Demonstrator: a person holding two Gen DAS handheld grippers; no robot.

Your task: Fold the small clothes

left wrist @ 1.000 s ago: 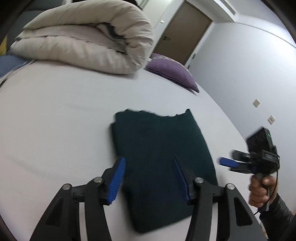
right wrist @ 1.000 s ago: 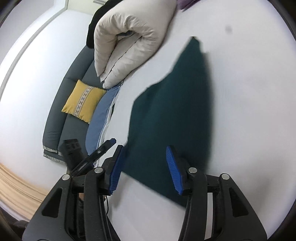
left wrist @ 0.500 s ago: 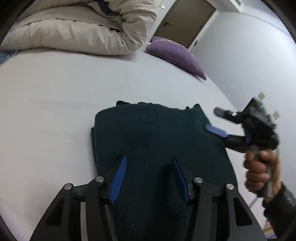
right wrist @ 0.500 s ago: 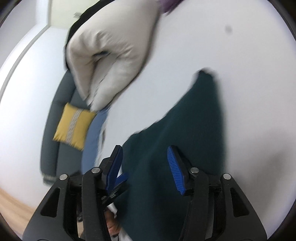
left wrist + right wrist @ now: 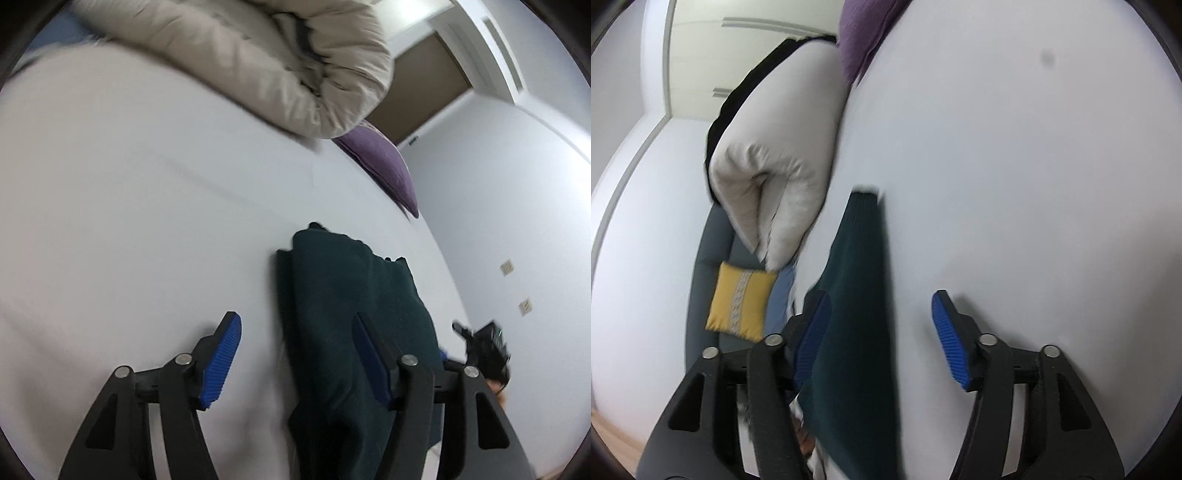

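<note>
Dark green garment (image 5: 354, 317) folded into a long narrow strip on the white bed (image 5: 129, 229), running away from both cameras; far end ragged, layered edge visible along its left side in the left wrist view. Same garment (image 5: 857, 314) in the right wrist view, lying as a tall narrow band on the bed (image 5: 1015, 166). Left gripper (image 5: 297, 363) low over the near end, jaws spread wide, left pad over bare sheet, right pad over the cloth, nothing pinched. Right gripper (image 5: 882, 339) also spread wide, straddling the strip's right edge: left pad at the cloth's left side, right pad over bare sheet; contact with cloth cannot tell. Right gripper (image 5: 480, 343) seen past the garment's right edge in the left view, blurred, hand partly visible under it. Beyond the garment: rolled beige duvet (image 5: 258, 55) at the bed's far side, purple pillow (image 5: 384, 166) just beside it. Off the bed: grey sofa (image 5: 705, 266) with yellow cushion (image 5: 742, 302). Brown door (image 5: 421, 96) and two wall switches (image 5: 515, 286) on the far walls.
</note>
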